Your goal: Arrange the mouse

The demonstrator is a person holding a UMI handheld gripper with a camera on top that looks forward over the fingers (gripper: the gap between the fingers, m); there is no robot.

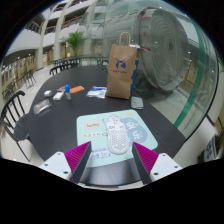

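I hold the gripper (113,160) low over a round dark table (60,122), its two fingers spread apart with nothing between the pads (78,155). The mouse (117,132), pale and mottled, lies just ahead of the fingers, in line with the gap, on a light green mat (92,128) printed with small marks. By my reading the job is either at its start or at its end: the mouse sits on the mat, roughly centred and pointing away from me, and the fingers are not touching it. If it must be turned or shifted, the grasp is yet to be made. Beyond the mat, farther from the tool, stand a brown paper bag (121,72), a flat blue-and-white sheet (97,92) and, off to the left, a few small items (61,93) I cannot identify. Chairs (12,108) ring the far side. A grey object (137,101) beside the bag is hard to make out. The mouse's near end is partly cut off by the gripper body, and any cable is not visible.
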